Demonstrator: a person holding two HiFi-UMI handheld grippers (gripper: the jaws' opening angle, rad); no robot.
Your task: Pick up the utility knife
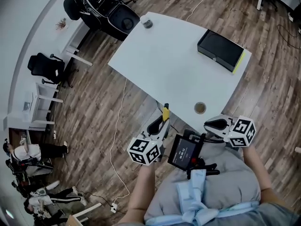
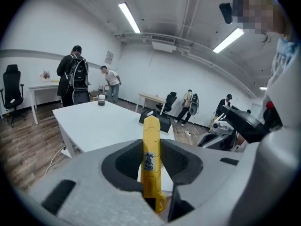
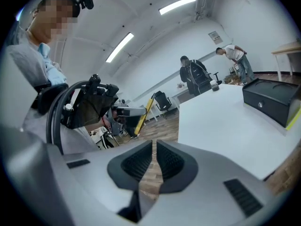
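1. The white table (image 1: pixel 164 65) stands at an angle on a wooden floor (image 1: pixel 99 107). Most of its top is bare.
2. A black box (image 1: pixel 220 50) with a yellow-green side lies near the far right corner. A small dark jar (image 1: pixel 147 23) stands at the far left corner, and a small round thing (image 1: pixel 200 108) sits close to the near edge.
3. The left gripper (image 1: pixel 160 124) is clamped on the yellow utility knife (image 2: pixel 151 145). The knife stands upright between the pads by the table's near edge, lifted clear of the top.
4. The right gripper (image 3: pixel 154 161) has its jaws drawn nearly together, with only a thin slit between them and nothing in it. It hangs just off the near edge.
5. A white cable (image 1: pixel 117 126) trails over the floor left of the table.
6. A black office chair (image 1: pixel 44 66) stands well to the left. People stand beyond the far left corner.
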